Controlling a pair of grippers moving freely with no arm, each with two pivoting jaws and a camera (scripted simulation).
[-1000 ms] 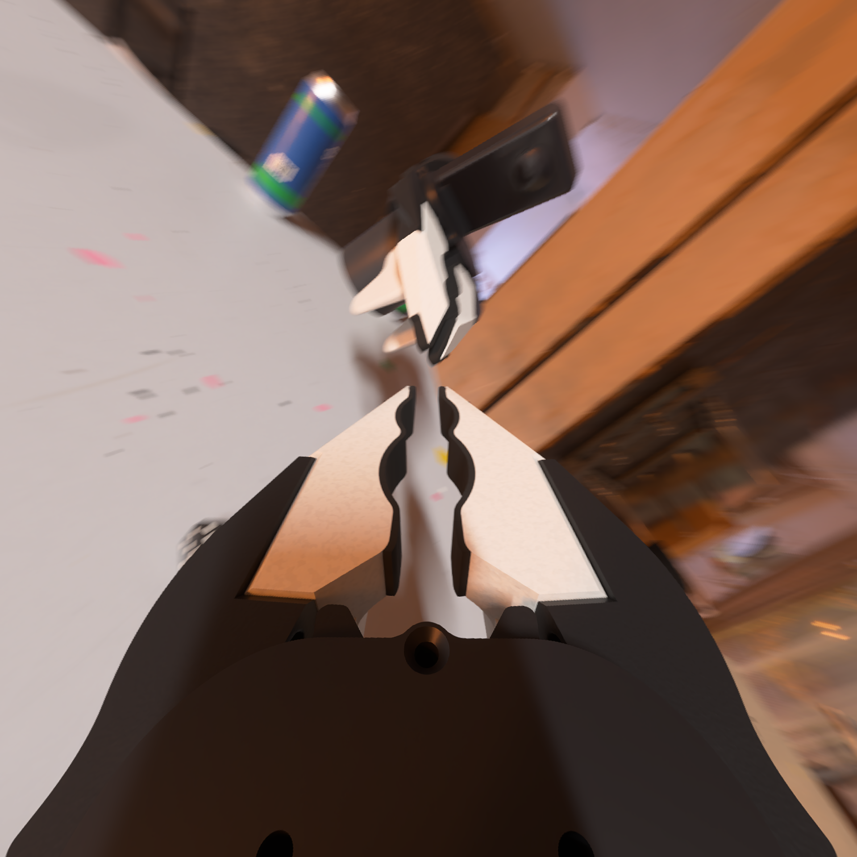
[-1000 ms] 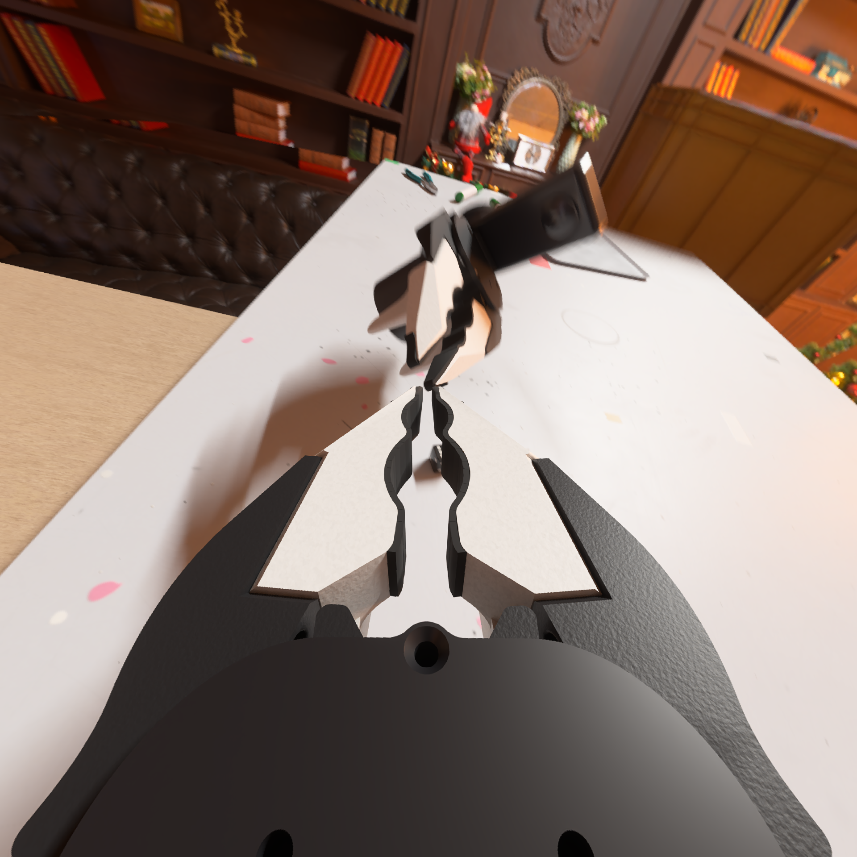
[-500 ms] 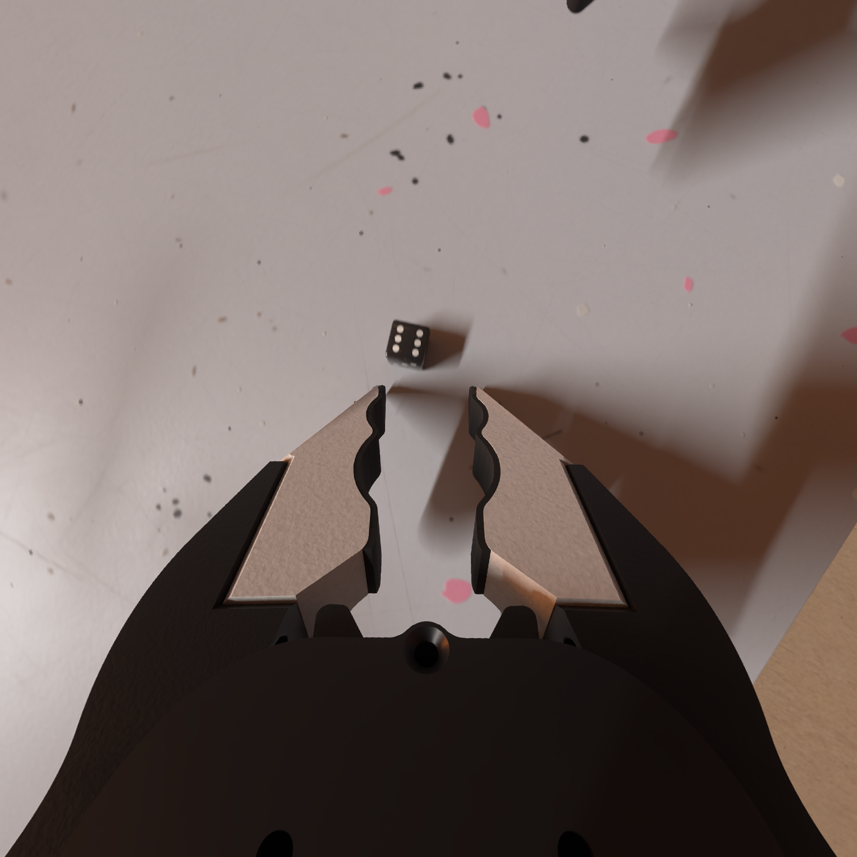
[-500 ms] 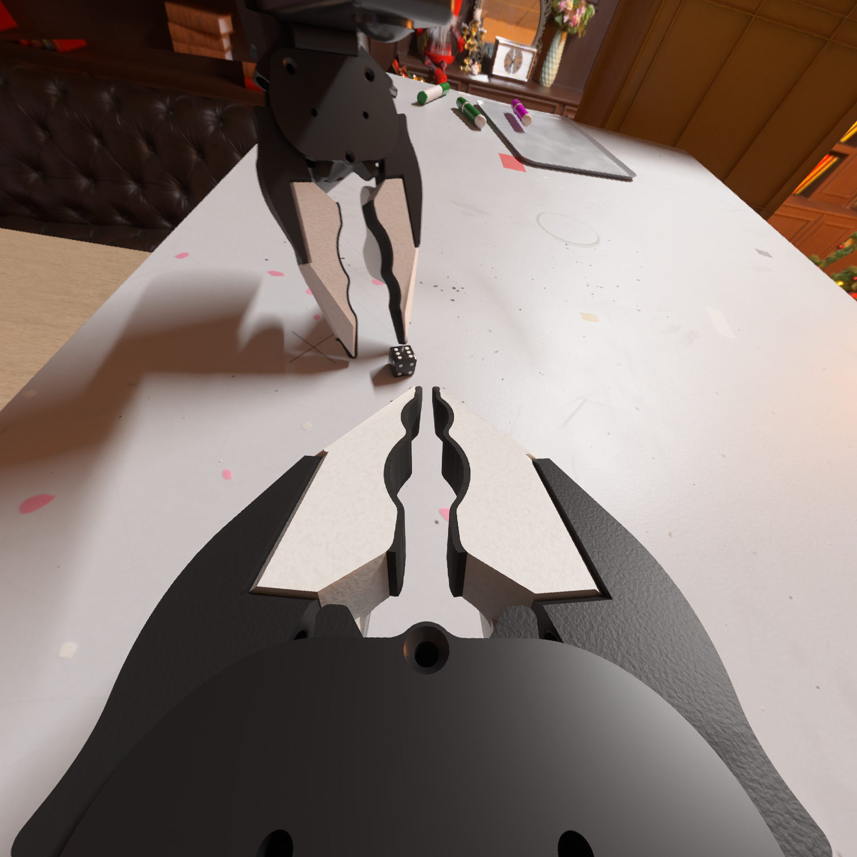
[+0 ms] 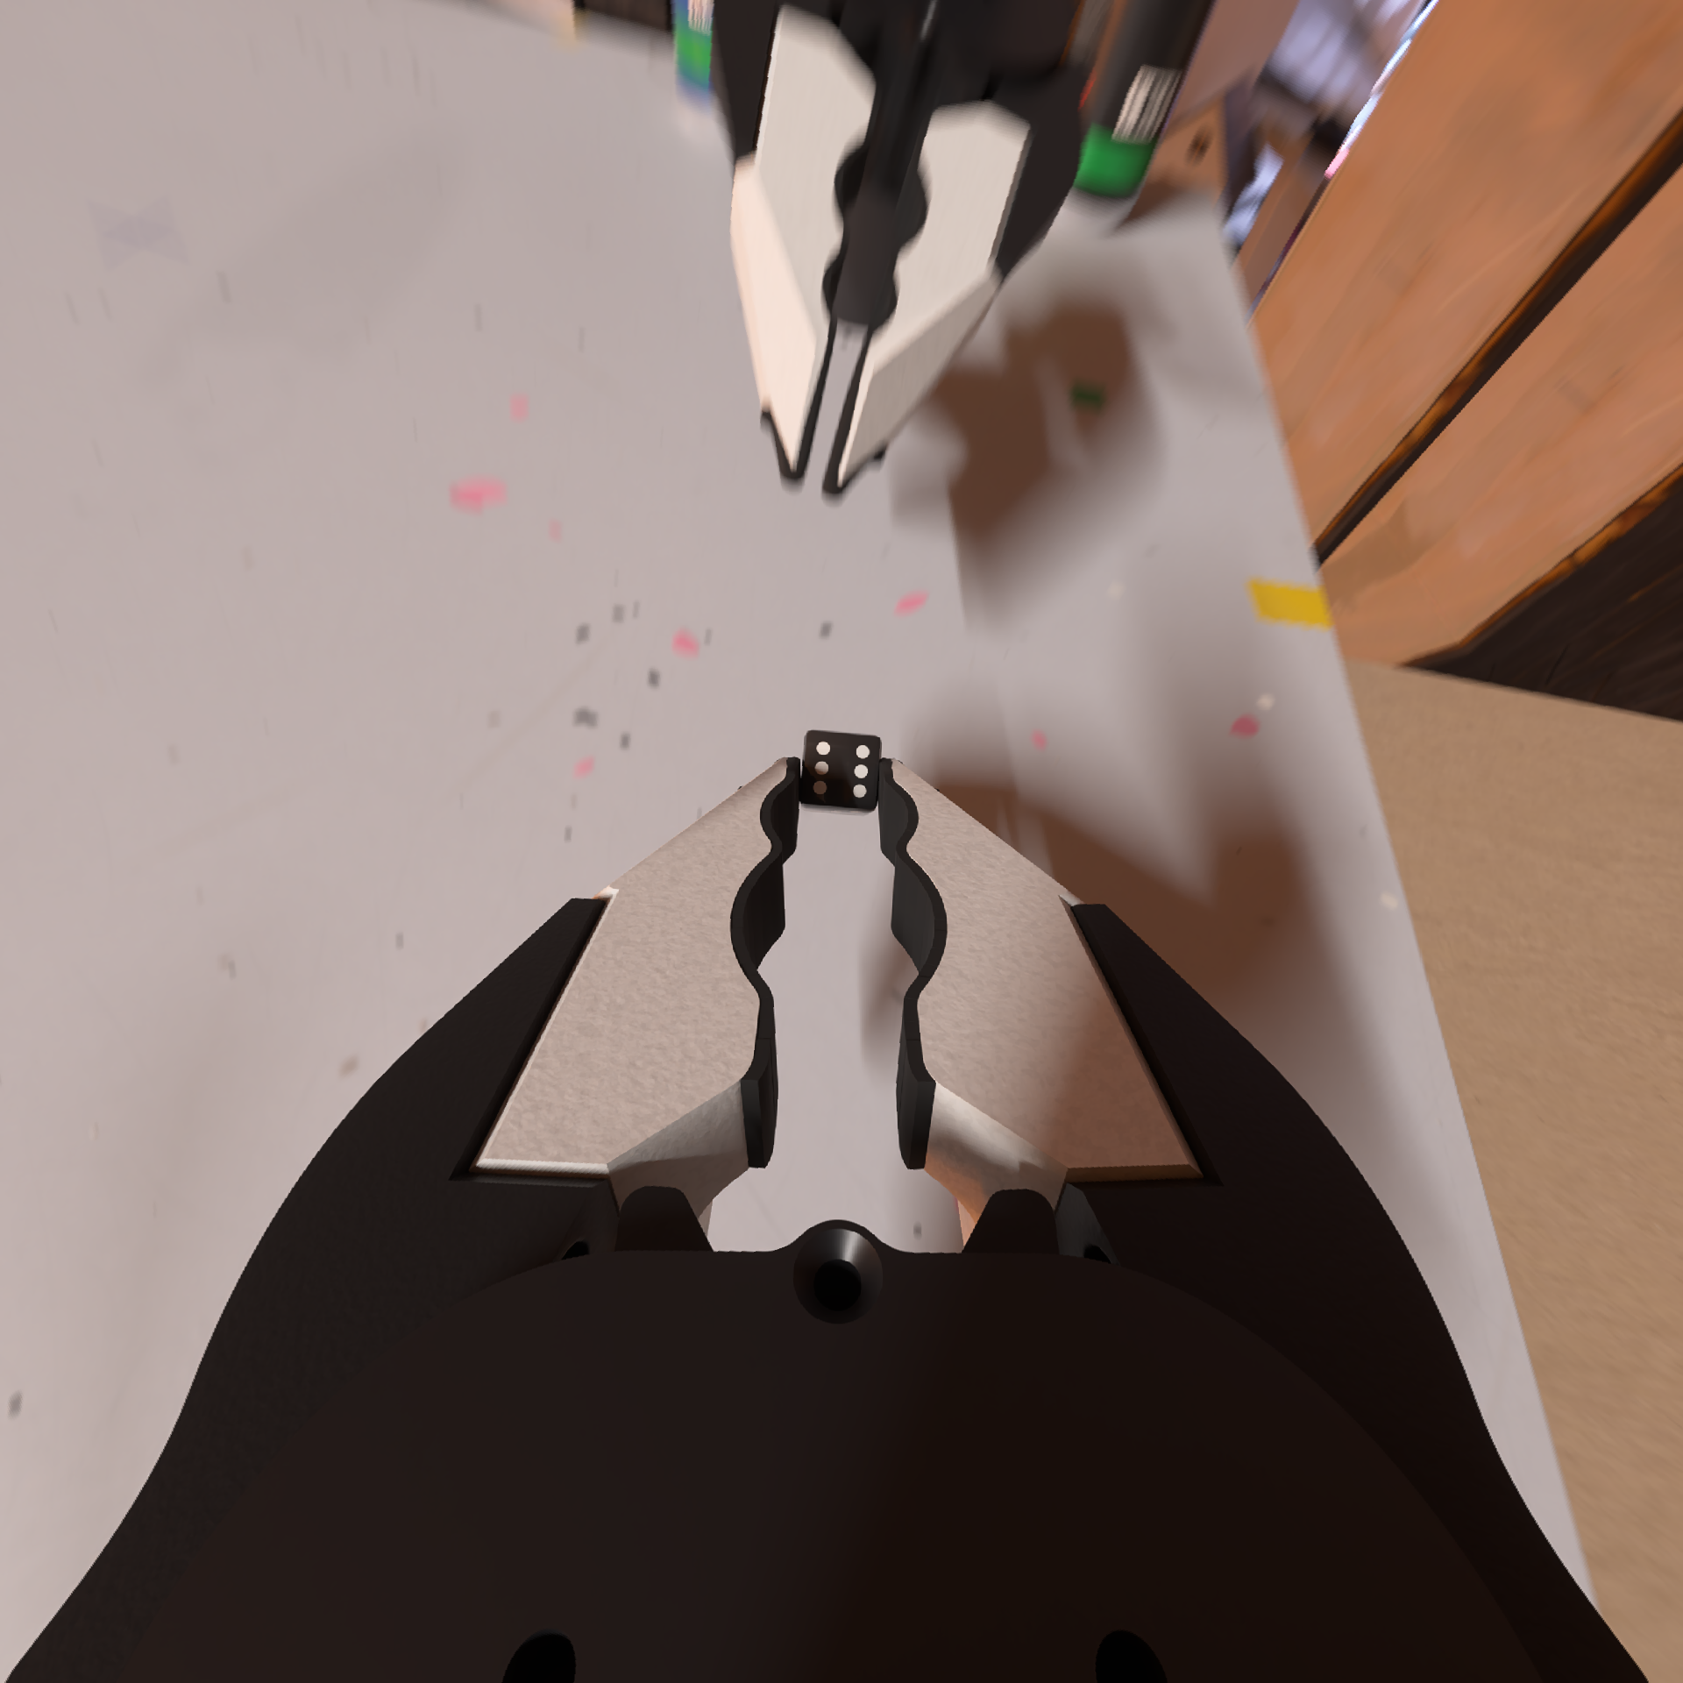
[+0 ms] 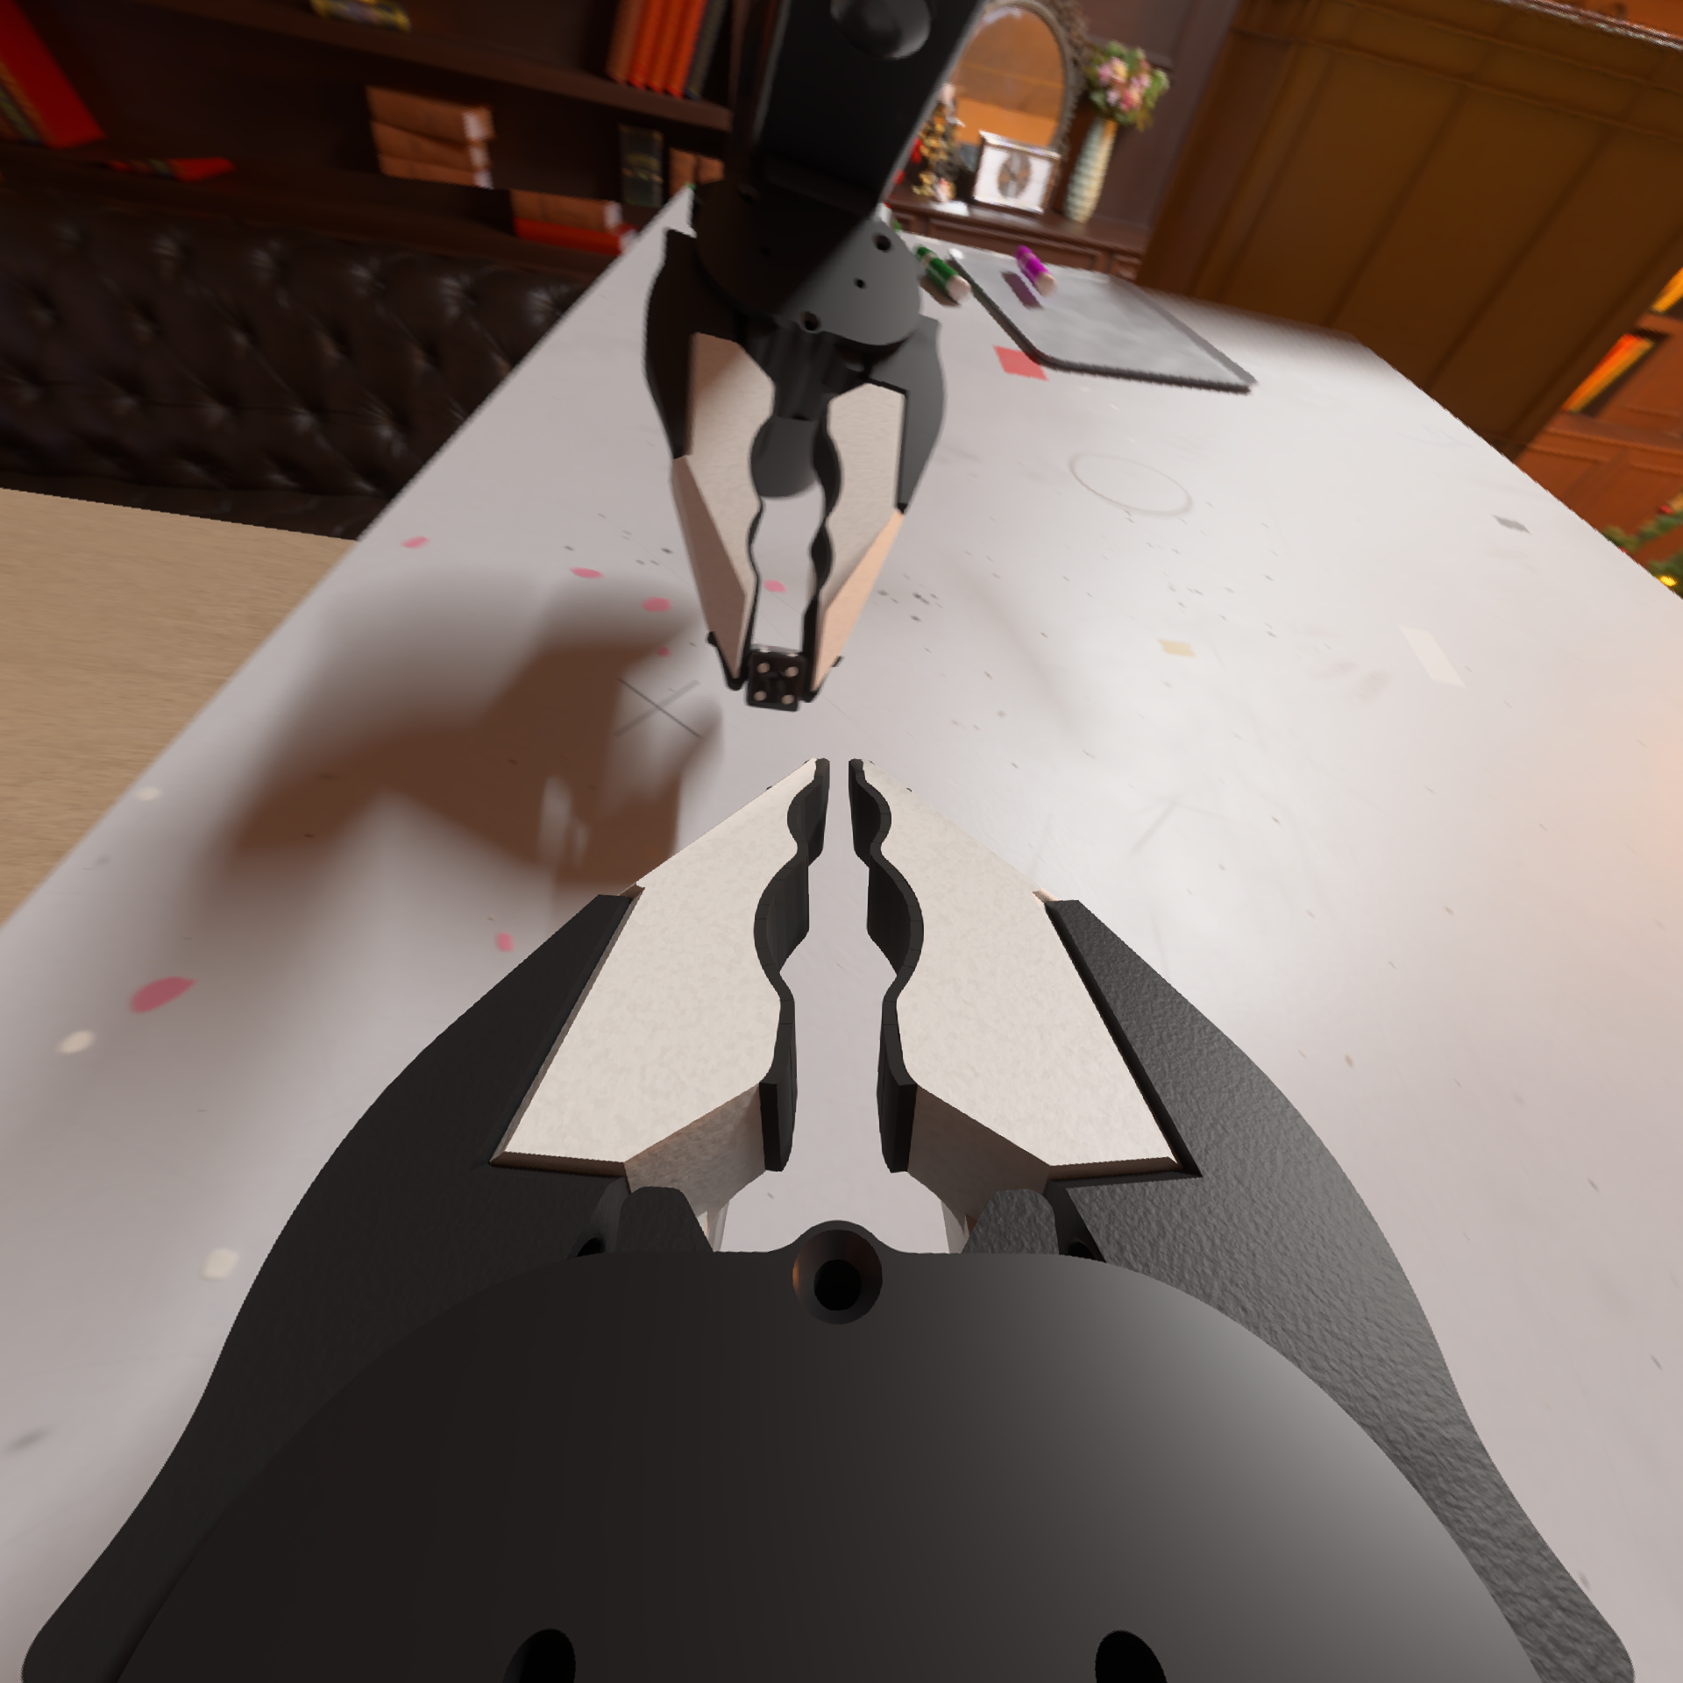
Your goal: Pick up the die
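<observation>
The die is black with white pips. My left gripper is shut on it, with the die pinched between the fingertips just over the white table. In the right wrist view the left gripper points down at the table with the die at its tips. My right gripper is shut and empty, a short way from the die and facing it. It also shows in the left wrist view, blurred, beyond the die.
A grey mat with a purple marker and a green marker lies at the table's far end. A green-based bottle stands behind the right gripper. The table edge runs close on the right; a dark sofa stands beyond the table.
My left gripper has moved forward over the die and closed on it; half a second ago it was open with the die just ahead of its tips. The right gripper stays shut.
</observation>
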